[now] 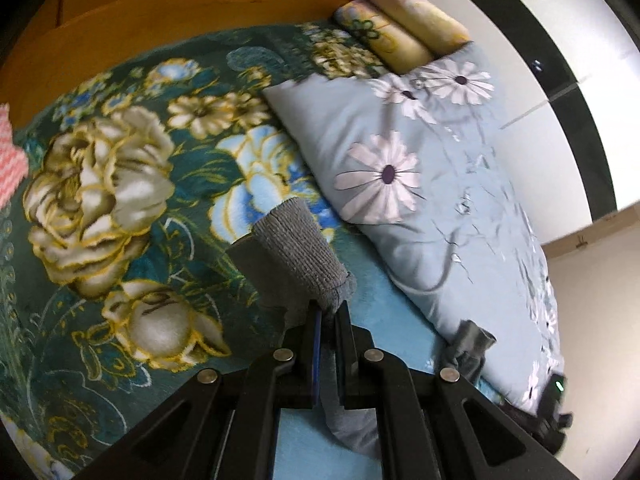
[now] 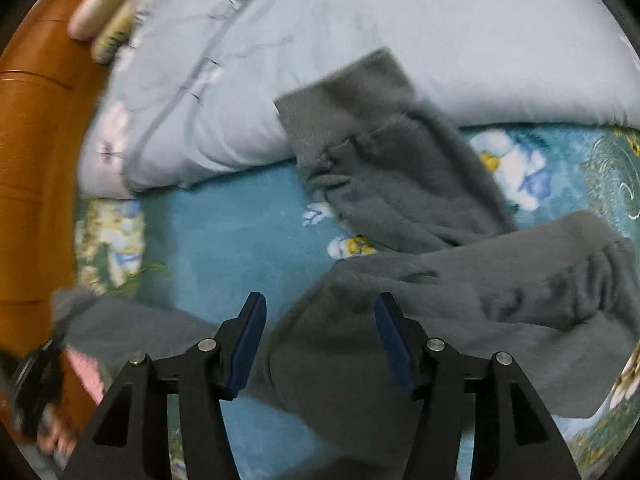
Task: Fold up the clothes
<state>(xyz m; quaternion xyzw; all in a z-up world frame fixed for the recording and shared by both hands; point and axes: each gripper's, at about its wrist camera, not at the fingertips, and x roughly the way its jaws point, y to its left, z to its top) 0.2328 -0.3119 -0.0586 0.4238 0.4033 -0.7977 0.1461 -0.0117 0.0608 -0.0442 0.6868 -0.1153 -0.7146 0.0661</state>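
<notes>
- Grey knit fabric: one grey garment (image 2: 420, 280) is lying spread and rumpled on the bed, over the flowered blanket (image 1: 100, 184), with two ribbed cuffs showing in the right wrist view, one of them resting against the quilt.
- One left claw (image 1: 326, 316) is sitting closed, gripping a ribbed cuff (image 1: 300, 256) of that garment, which is standing up above the fingertips.
- One right claw (image 2: 320, 308) is hanging with its jaws apart just over the garment; nothing is sitting between the blue pads (image 2: 250, 344).
- One pale blue quilt (image 1: 420, 168) with daisies is lying along the blanket's edge, and two rolled bolsters (image 1: 404, 28) are lying at its far end.
- Only the left wrist view is giving the big cream and blue blooms on the blanket and a white wall beyond the bed.
- Only the right wrist view is giving the garment's wide body; the wooden headboard (image 2: 36, 160) is showing in both.
</notes>
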